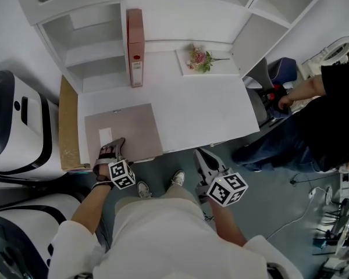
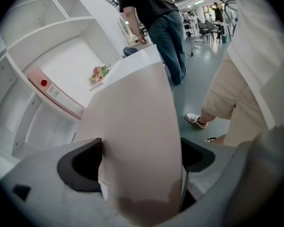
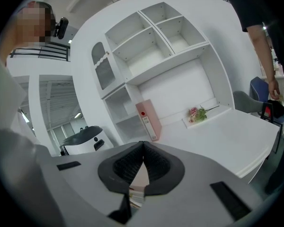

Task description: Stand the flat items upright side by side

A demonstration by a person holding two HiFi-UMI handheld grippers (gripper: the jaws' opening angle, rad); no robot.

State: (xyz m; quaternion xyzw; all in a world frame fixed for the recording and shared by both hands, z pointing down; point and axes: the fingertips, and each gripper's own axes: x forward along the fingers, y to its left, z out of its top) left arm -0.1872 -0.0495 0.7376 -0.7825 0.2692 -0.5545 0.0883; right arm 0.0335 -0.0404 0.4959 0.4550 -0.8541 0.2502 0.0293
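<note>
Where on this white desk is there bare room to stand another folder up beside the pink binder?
Free: the desk strip right of the pink binder, up to the flower tray, and the broad middle in front of it. Crowded: the front-left corner, where the flat folder lies with the left gripper at its front edge.

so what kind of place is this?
Likely a lab or office mock-up: a white desk with built-in shelves, an upright pink binder, and bulky white machines parked alongside.
</note>
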